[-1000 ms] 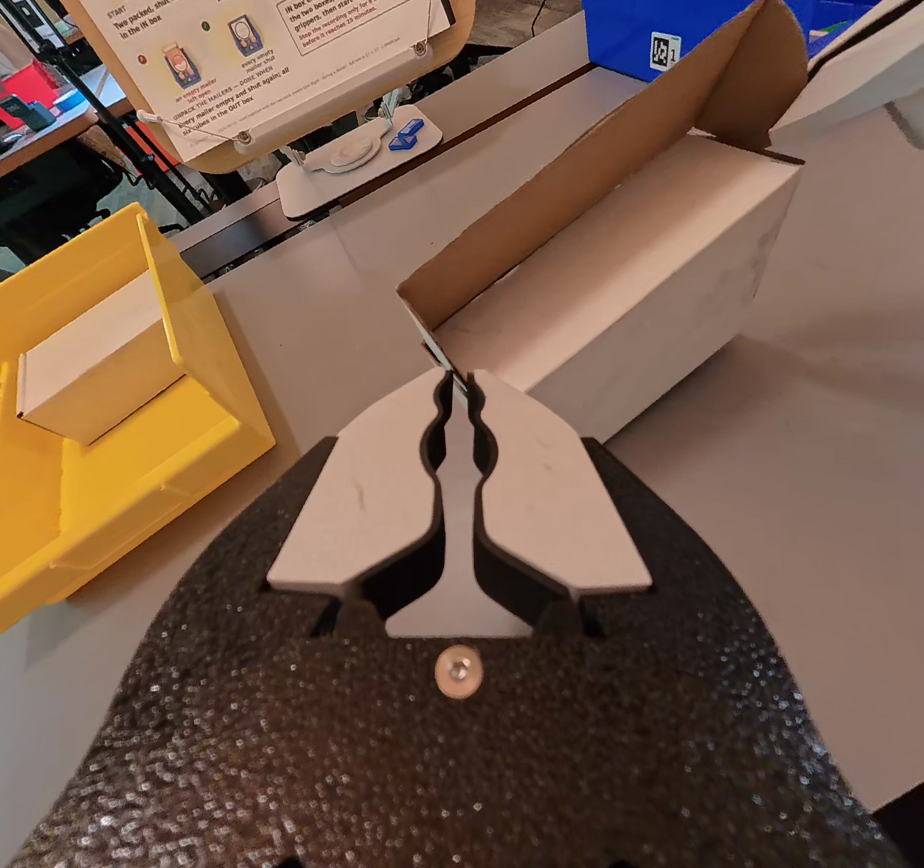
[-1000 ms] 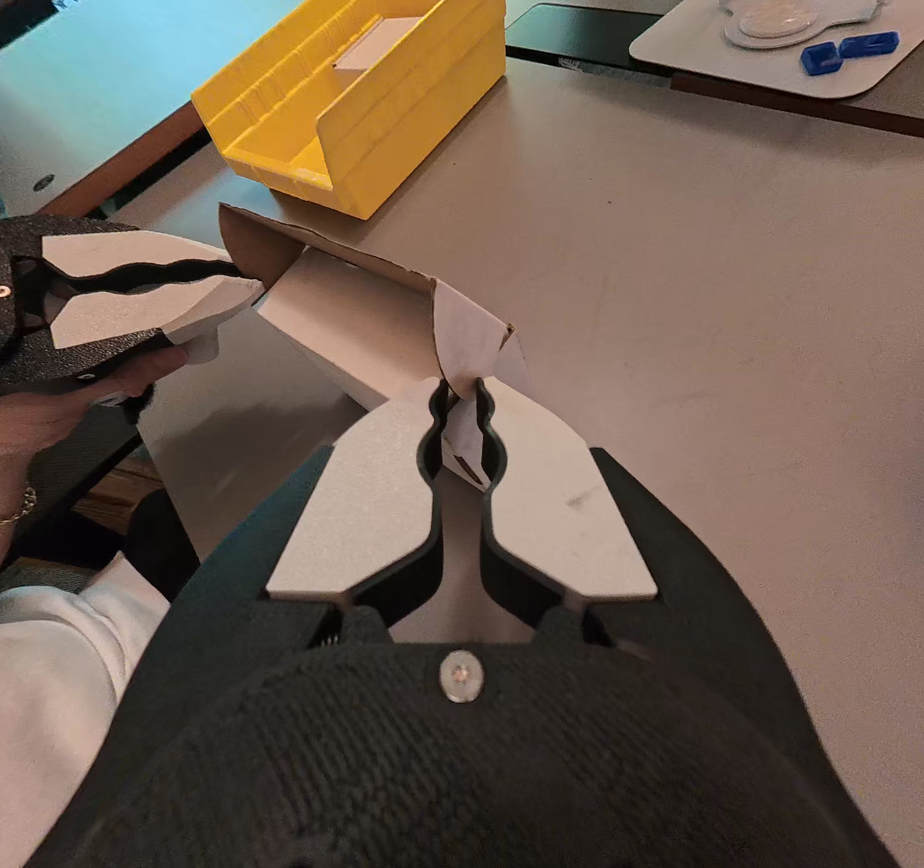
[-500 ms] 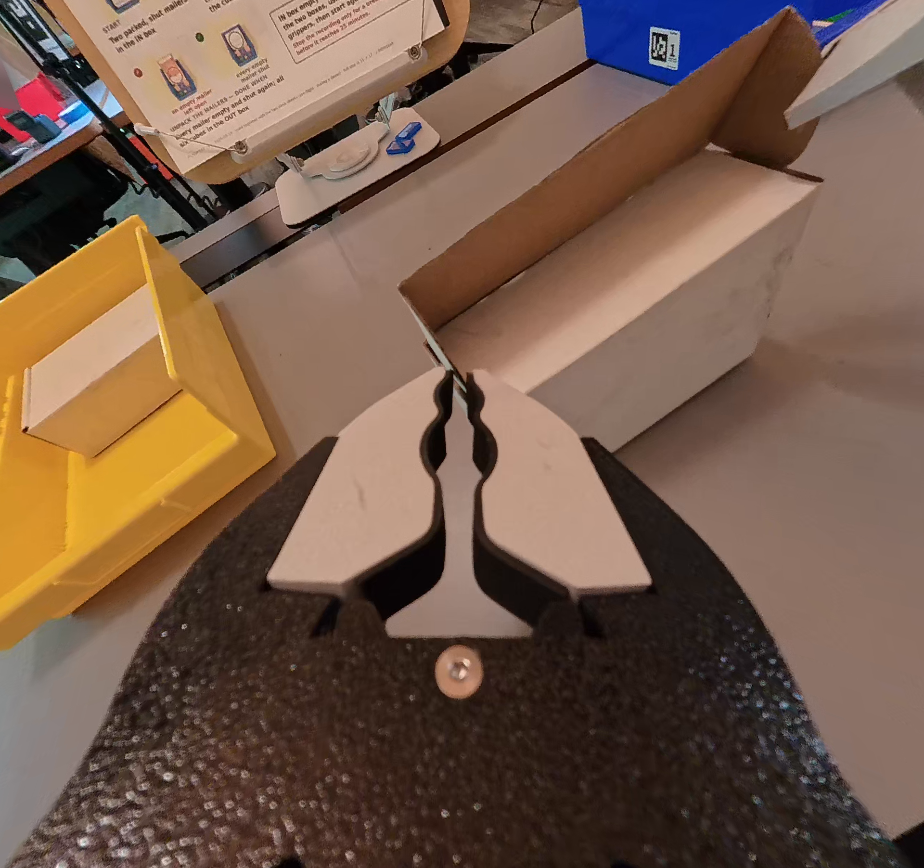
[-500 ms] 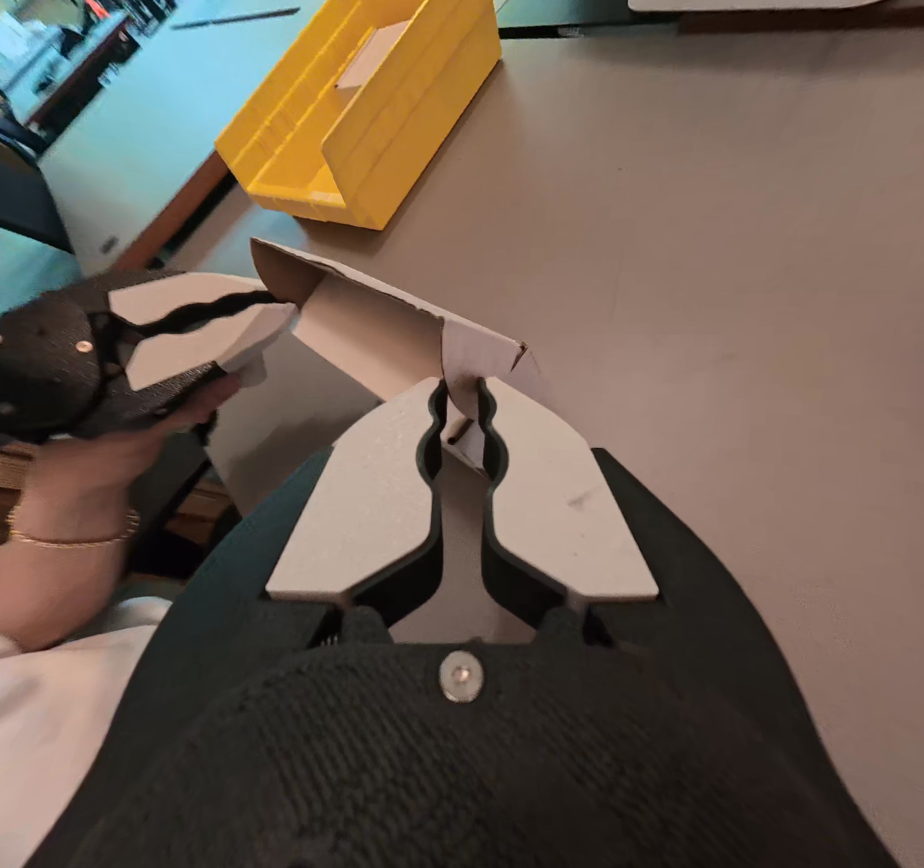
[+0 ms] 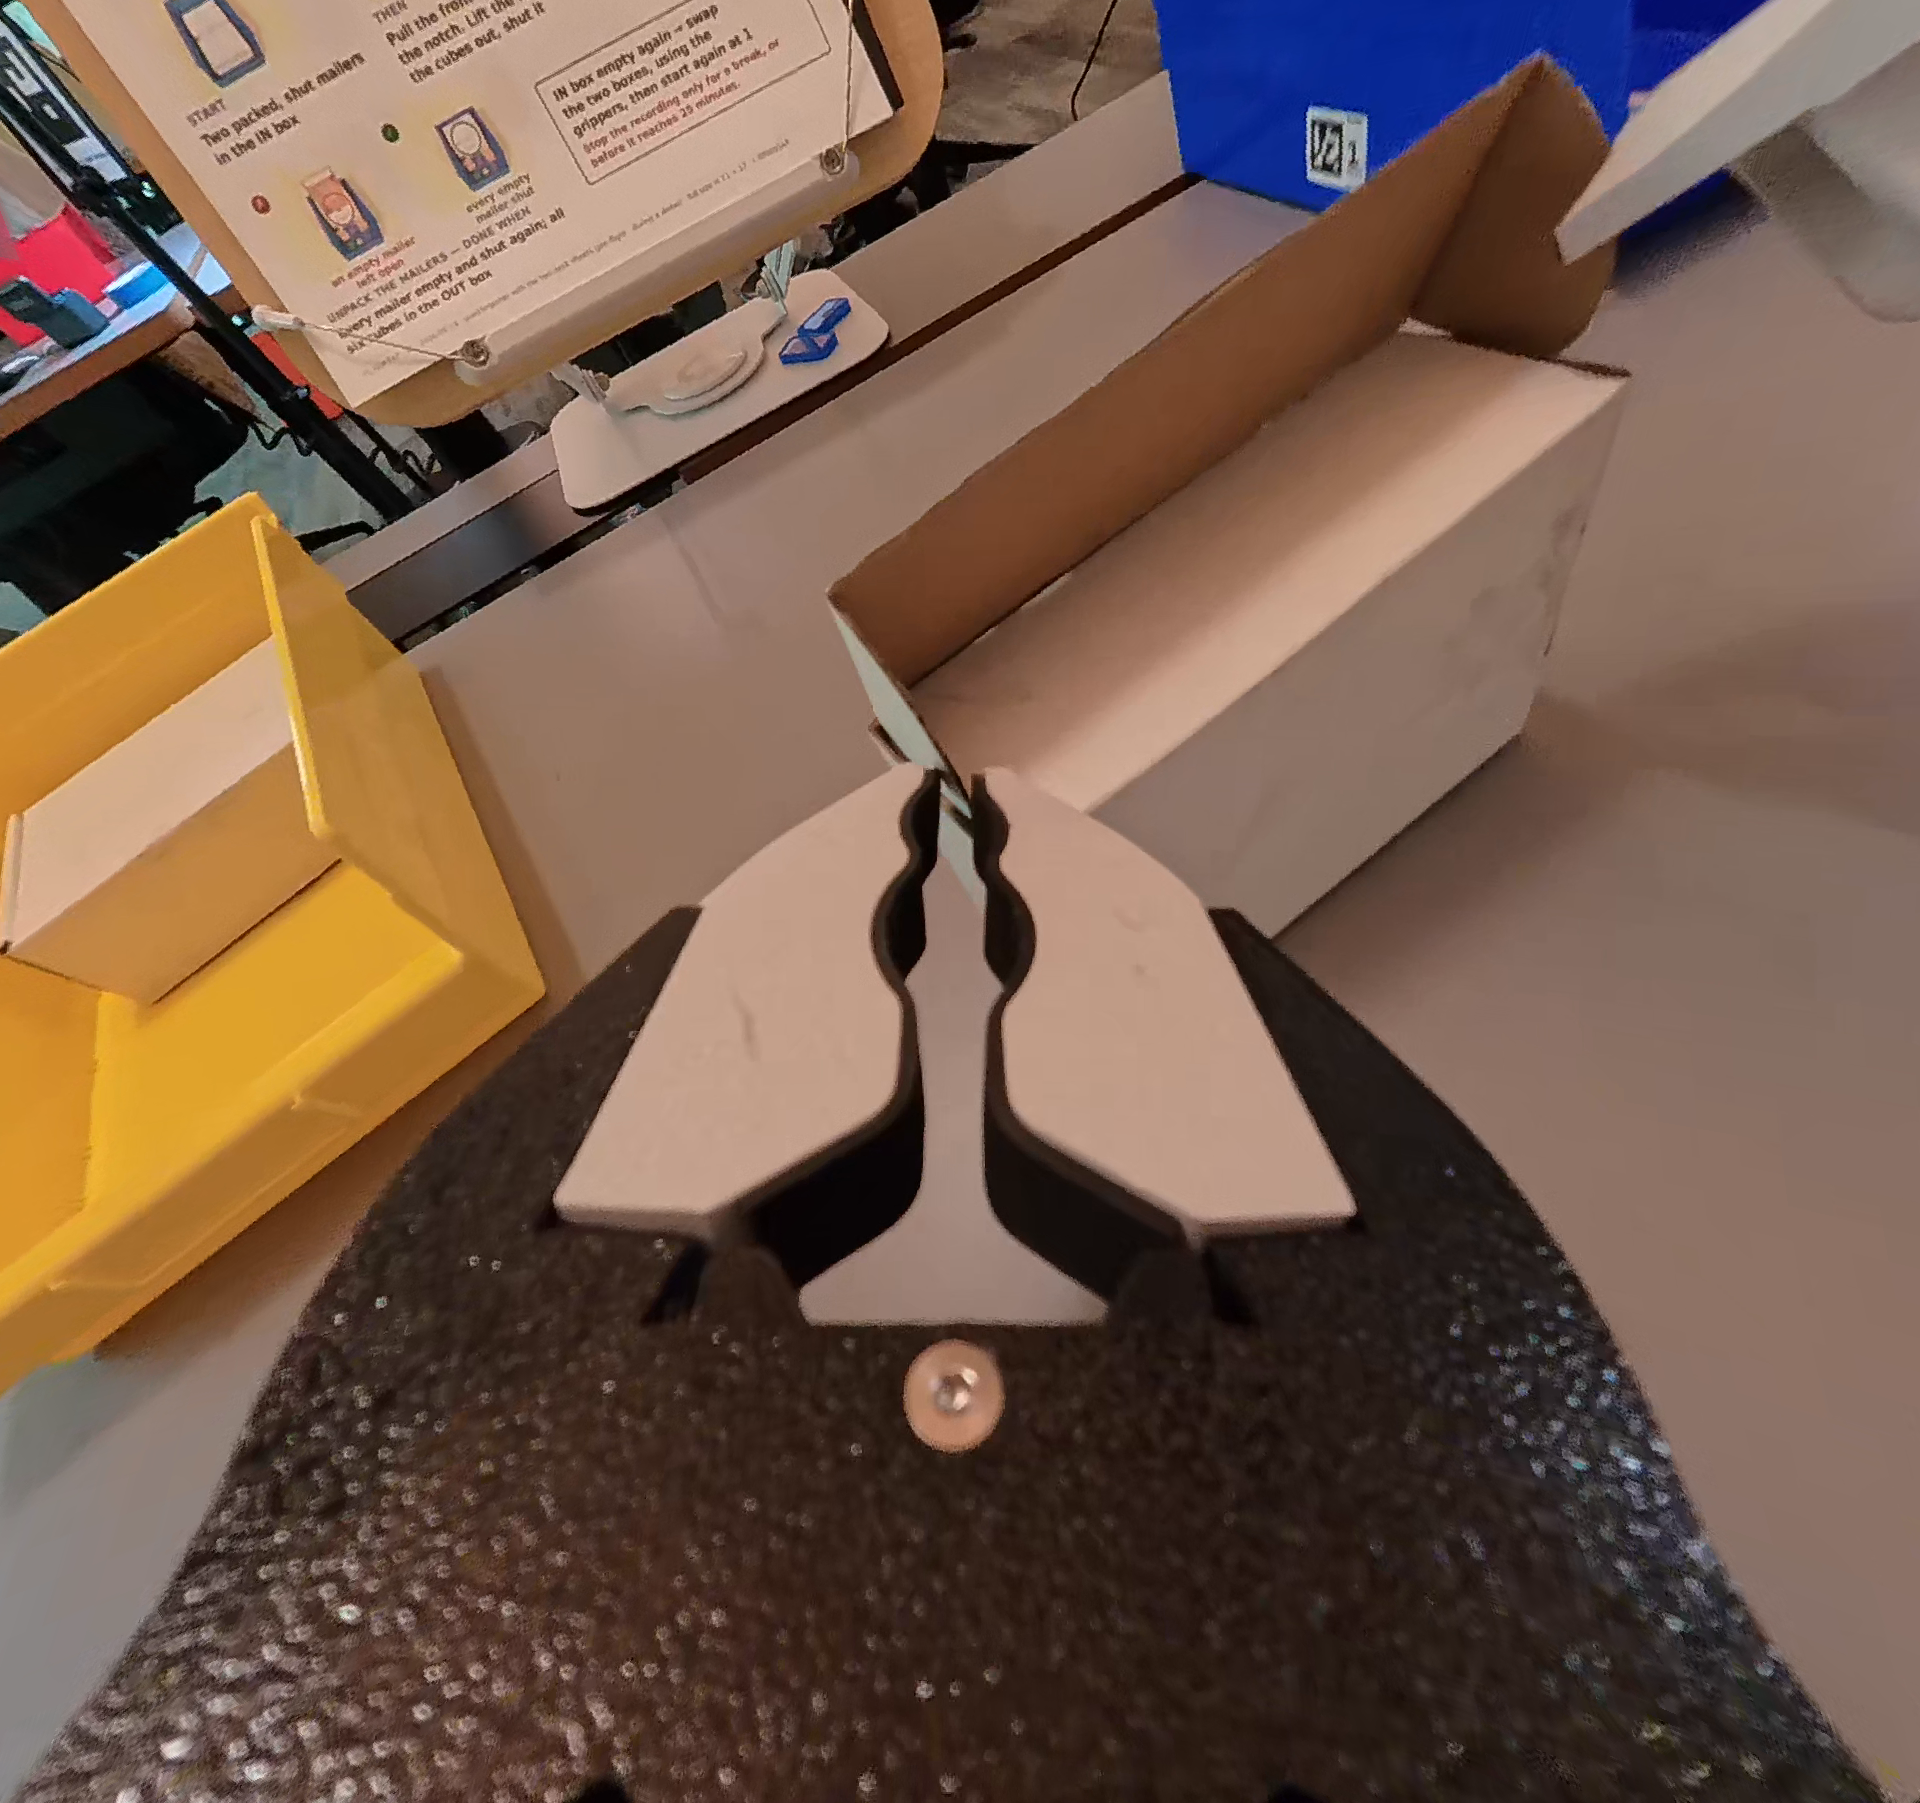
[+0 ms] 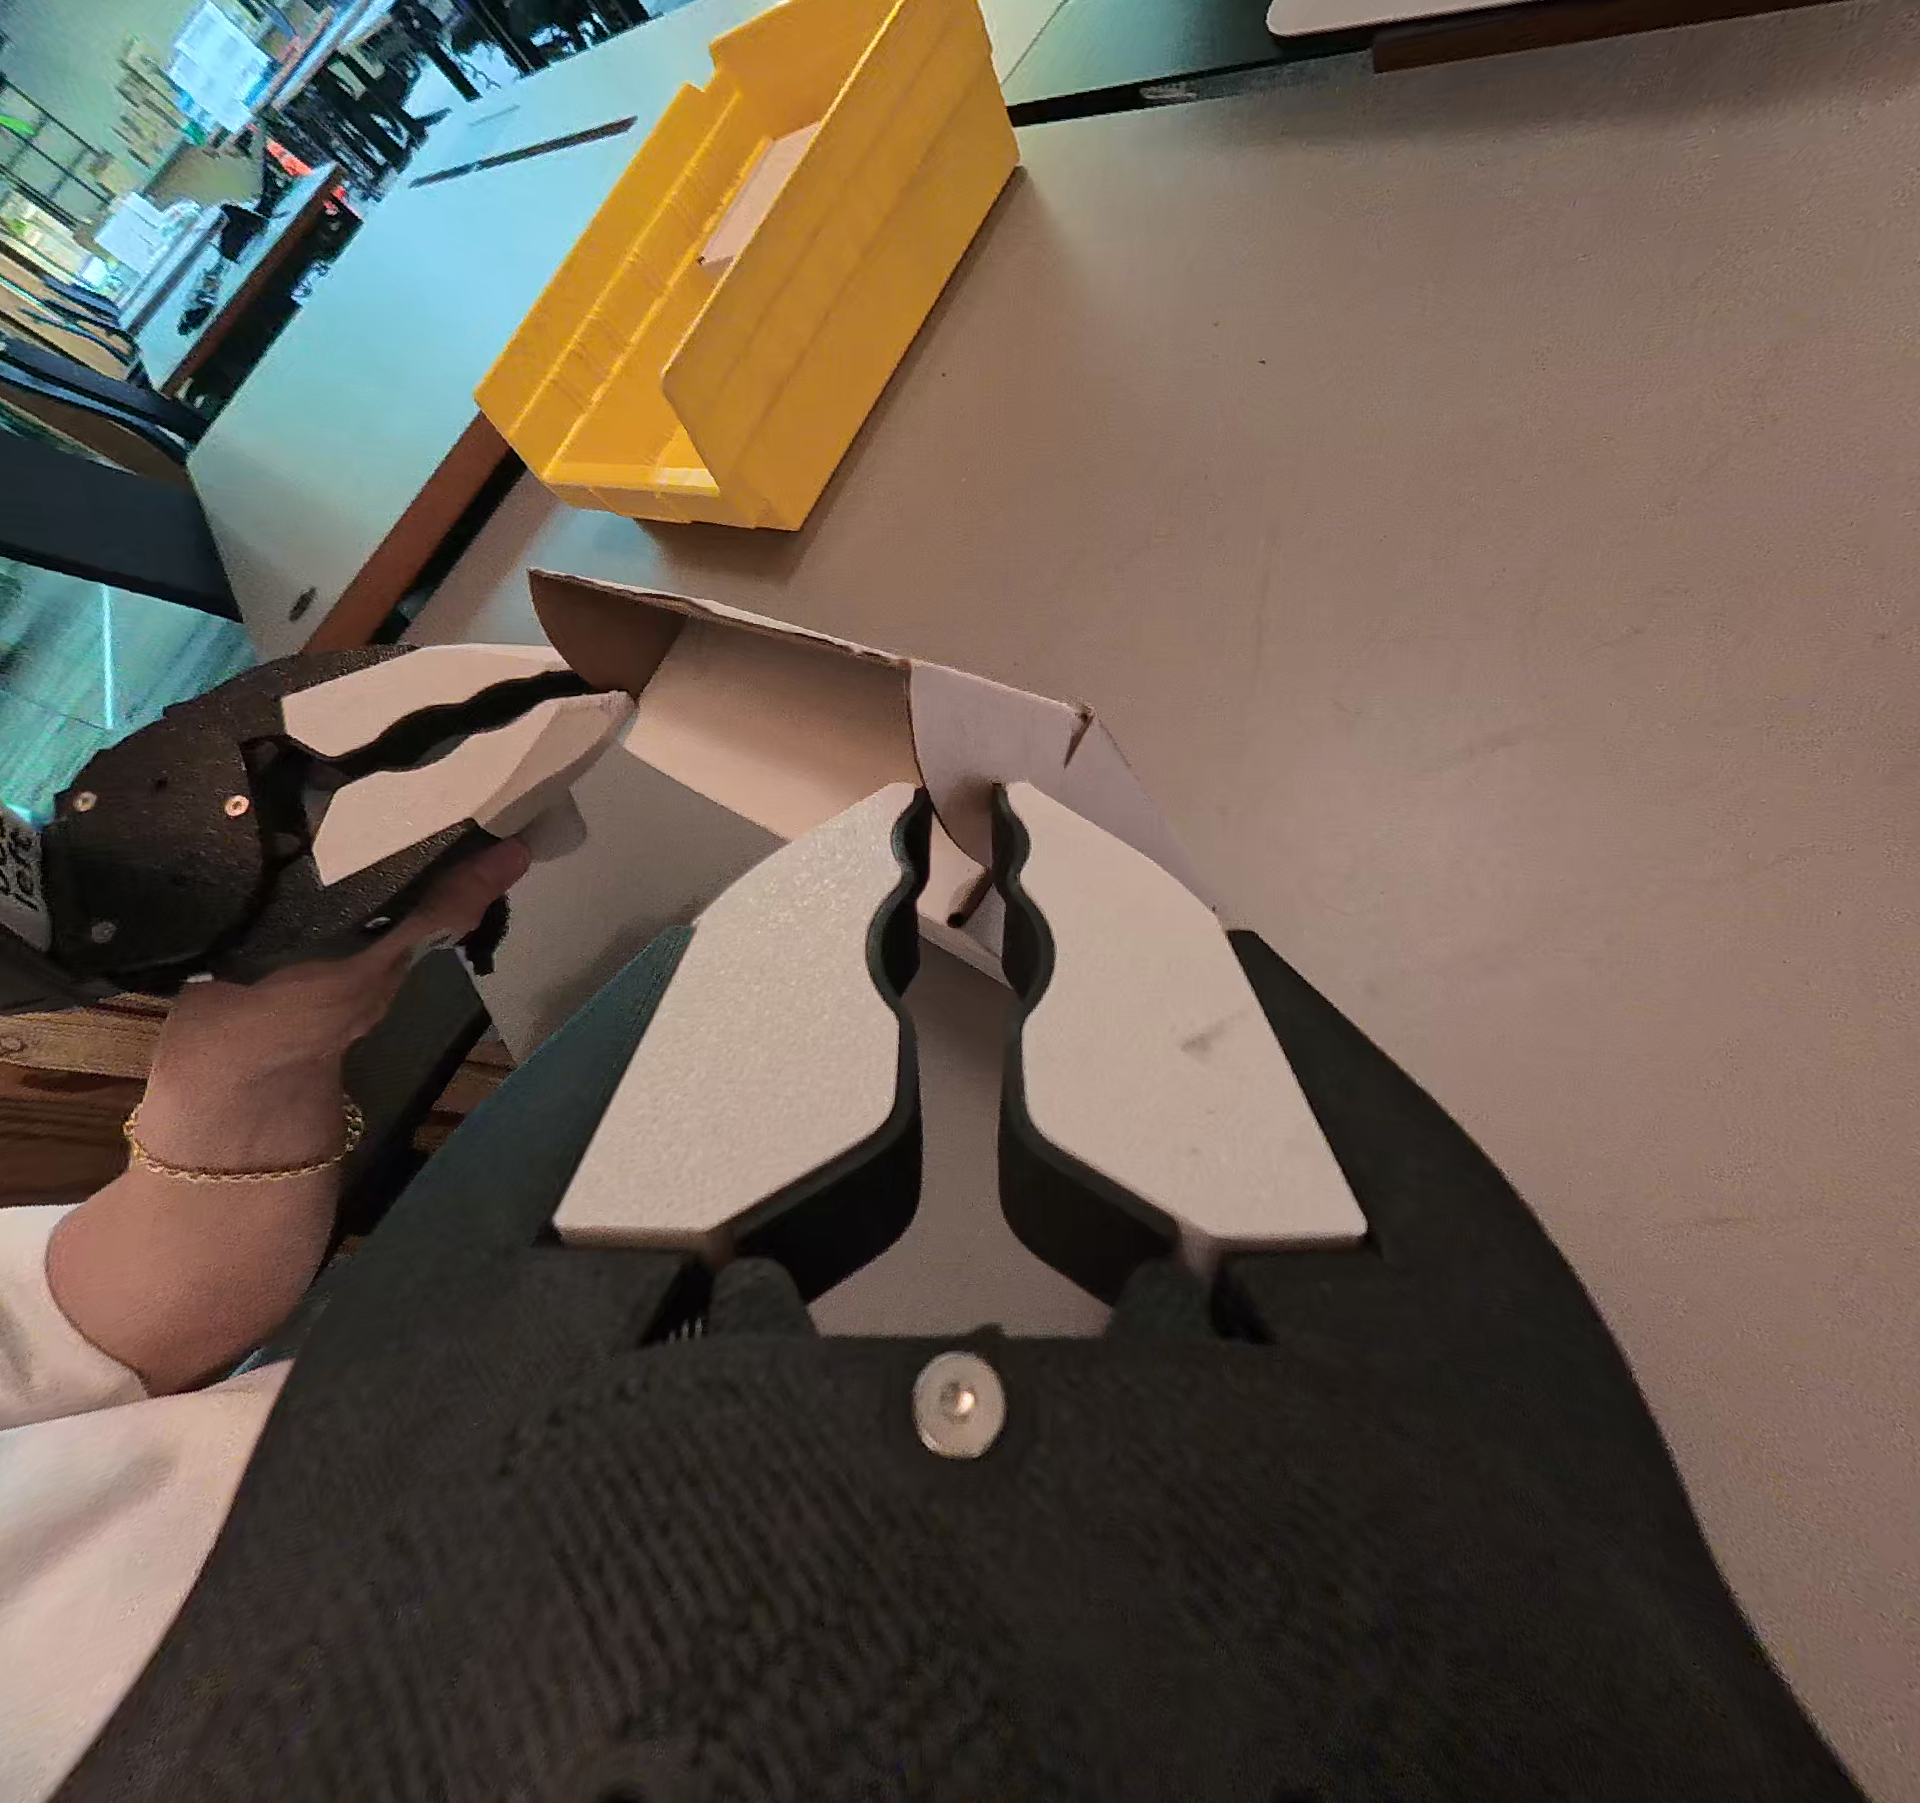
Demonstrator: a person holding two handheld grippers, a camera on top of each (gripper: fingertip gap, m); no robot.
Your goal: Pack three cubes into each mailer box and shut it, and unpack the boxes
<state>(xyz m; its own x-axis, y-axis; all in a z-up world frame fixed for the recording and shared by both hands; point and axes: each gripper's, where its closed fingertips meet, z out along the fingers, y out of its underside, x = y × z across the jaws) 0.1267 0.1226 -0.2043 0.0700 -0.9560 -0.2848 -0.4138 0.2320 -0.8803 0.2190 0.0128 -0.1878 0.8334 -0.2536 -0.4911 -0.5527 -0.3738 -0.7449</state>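
Pinching one end flap of the white mailer box (image 5: 1278,610) between its fingers, your left gripper (image 5: 954,797) holds the near corner, while your right gripper (image 6: 958,818) is clenched on the flap at the opposite end. The box lies on the grey worktop (image 6: 1455,506) between the two, its brown inner flap raised. A second mailer box (image 5: 156,849) sits inside the yellow bin (image 5: 260,1109), well apart to your left.

We are in a lab or workshop: our grey bench (image 6: 1455,506) carries a yellow parts bin (image 6: 790,299) and a blue bin (image 5: 1403,39), an instruction sheet on a stand (image 5: 468,91) faces us, and rows of further benches (image 6: 343,226) and equipment racks fill the background.
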